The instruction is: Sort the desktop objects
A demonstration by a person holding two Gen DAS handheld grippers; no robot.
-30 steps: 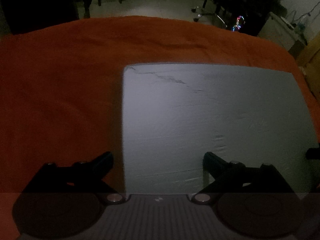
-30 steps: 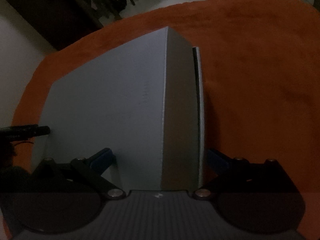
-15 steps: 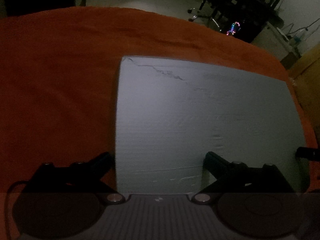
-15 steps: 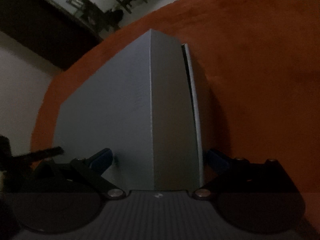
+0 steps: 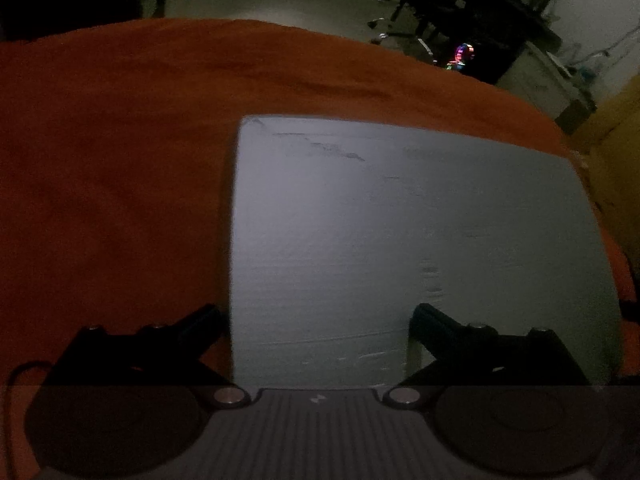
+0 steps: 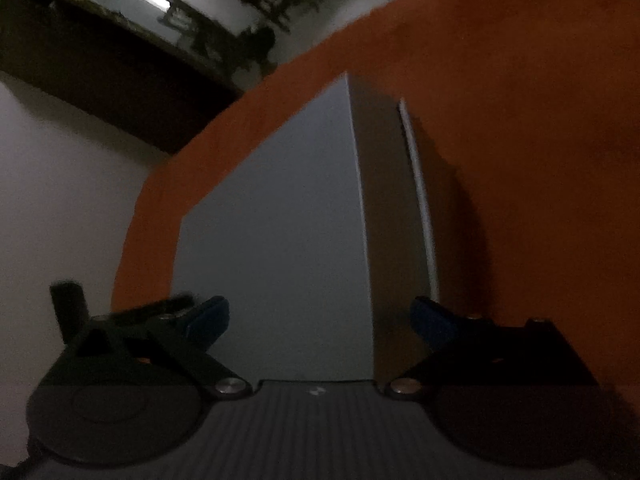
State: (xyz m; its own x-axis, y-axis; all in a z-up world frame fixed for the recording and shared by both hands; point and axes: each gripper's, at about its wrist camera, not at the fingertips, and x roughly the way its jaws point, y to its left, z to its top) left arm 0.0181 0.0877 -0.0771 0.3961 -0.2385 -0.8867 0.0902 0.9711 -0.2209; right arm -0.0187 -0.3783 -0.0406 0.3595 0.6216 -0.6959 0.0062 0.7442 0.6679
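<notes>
The box (image 5: 420, 240) is plain pale grey-blue with faint dark scuff lines near its far left corner, the cloth (image 5: 112, 168) covering the bench is uniform rust-orange, and the right gripper (image 6: 320, 316) carries blue fingertip pads (image 6: 208, 316) on black arms.

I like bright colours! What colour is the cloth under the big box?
Orange-red cloth, seen best in the left wrist view, beneath the pale grey cardboard box.

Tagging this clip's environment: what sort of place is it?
Probably a dim indoor room, home or workshop, judging by the background. A grey box sits on an orange cloth over a table; beyond are dark furniture, bare floor and a multicoloured glow.
</notes>
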